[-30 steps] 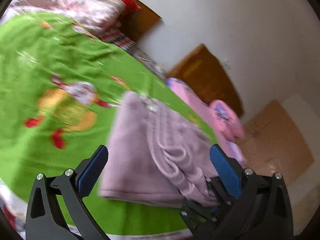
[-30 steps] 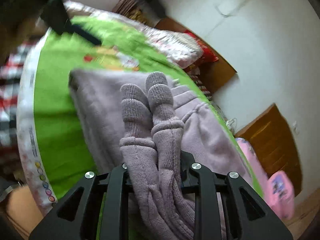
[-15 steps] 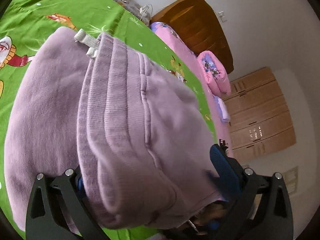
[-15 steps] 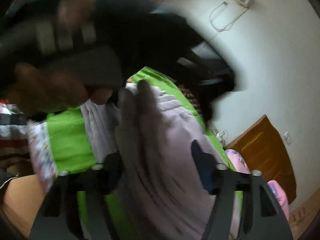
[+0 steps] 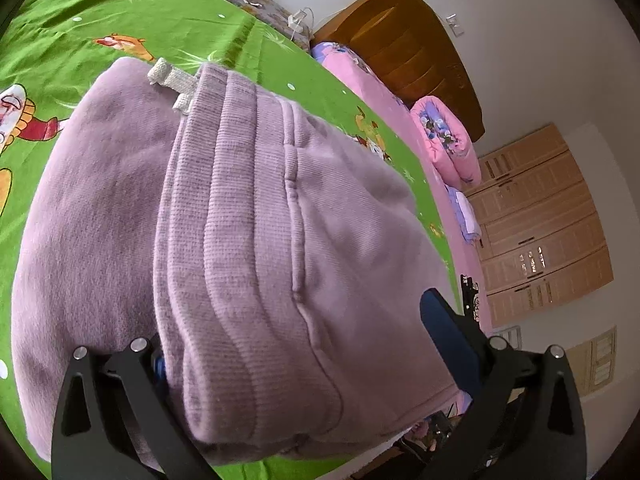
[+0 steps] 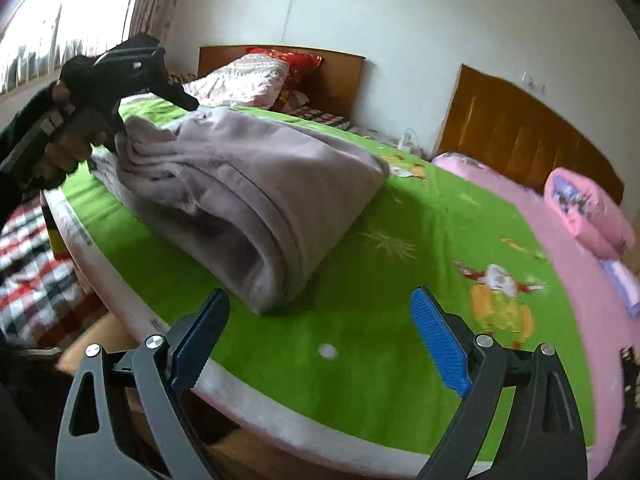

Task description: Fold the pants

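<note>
Lilac pants (image 6: 256,196) are lying folded in a thick bundle on the green bedsheet (image 6: 400,264), near the bed's edge. Left tool (image 5: 304,344) is spreading wide around the waistband end, pants filling the gap. Right tool (image 6: 320,344) is hovering wide apart, holding nothing, just beside the bundle.

Bright daylight from a blown-out window (image 6: 60,12); fisheye-warped edges, slight blur.
</note>
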### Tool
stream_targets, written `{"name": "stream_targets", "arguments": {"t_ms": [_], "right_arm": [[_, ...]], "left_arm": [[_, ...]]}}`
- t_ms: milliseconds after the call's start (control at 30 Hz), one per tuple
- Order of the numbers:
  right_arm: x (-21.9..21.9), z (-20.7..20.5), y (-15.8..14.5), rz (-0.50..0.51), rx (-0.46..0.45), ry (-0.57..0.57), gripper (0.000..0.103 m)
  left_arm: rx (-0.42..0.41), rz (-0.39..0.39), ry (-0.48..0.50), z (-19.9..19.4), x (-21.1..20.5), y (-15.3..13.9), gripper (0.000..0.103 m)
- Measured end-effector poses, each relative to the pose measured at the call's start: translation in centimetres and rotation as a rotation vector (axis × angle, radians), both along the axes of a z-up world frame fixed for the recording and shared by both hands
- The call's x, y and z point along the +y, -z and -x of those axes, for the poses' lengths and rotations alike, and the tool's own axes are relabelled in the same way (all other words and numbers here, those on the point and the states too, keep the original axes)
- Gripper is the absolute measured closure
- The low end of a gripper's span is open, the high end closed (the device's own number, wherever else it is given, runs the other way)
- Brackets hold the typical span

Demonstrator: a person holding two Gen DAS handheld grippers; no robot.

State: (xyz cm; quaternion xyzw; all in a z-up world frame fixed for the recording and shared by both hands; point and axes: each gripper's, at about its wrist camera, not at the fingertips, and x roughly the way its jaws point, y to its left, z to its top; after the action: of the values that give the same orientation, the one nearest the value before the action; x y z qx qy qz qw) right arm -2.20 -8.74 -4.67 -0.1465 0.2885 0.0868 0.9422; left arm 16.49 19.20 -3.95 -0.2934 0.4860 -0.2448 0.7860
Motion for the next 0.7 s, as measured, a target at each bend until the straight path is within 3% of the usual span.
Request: {"name": "stream_targets", "arguments": {"t_ms": [100, 133, 167, 200, 233, 400, 467, 533, 633, 667, 700], "right_arm": [[0.6, -1.3, 0.7, 0.007, -0.006, 0.029, 0.015], [1.0, -2.0, 0.8, 0.034, -0.004, 0.061, 0.015], [1.6, -3.0, 1.3, 0.077, 0.006, 0.1, 0.015], [1.8, -3.2, 1.7, 0.098, 0.015, 0.119, 0.015], [2.1, -3.6, 2.0, 0.114, 0.028, 0.129, 0.015], [2.2, -3.8, 1.4, 0.16, 0.009, 0.155, 0.015], [1.9, -3.6, 1.5, 0.137, 0.018, 0.146, 0.015], [1.9, -3.5, 1.6, 0.14, 0.023, 0.148, 0.015], [1.0, -3.7, 1.9, 0.104, 0.034, 0.14, 0.014], [0.8, -3.7, 1.9, 0.091, 0.042, 0.136, 0.014], [0.9, -3.7, 1.7, 0.091, 0.043, 0.136, 0.014]], "left_arm": [[-0.001, -0.001, -0.033, 0.0, -0.2, -0.1, 0.002], [0.0, -0.016, -0.055, 0.3, -0.3, -0.2, 0.013], [-0.003, -0.069, -0.082, 0.5, -0.4, -0.7, 0.05], [-0.024, -0.119, -0.091, 0.8, -0.6, -1.3, 0.071], [-0.09, -0.126, -0.074, 1.1, -0.8, -3.0, 0.078], [-0.312, -0.086, -0.075, 3.5, 1.0, -11.1, 0.08], [-0.353, -0.107, -0.107, 4.7, 3.0, -12.3, 0.08], [-0.31, -0.112, -0.105, 4.8, 4.5, -10.1, 0.078], [-0.113, -0.163, -0.146, 3.4, 6.5, -1.6, 0.07], [-0.087, -0.138, -0.15, 3.1, 7.2, 0.9, 0.065], [-0.141, -0.012, -0.158, 3.7, 8.5, 2.1, 0.065]]}}
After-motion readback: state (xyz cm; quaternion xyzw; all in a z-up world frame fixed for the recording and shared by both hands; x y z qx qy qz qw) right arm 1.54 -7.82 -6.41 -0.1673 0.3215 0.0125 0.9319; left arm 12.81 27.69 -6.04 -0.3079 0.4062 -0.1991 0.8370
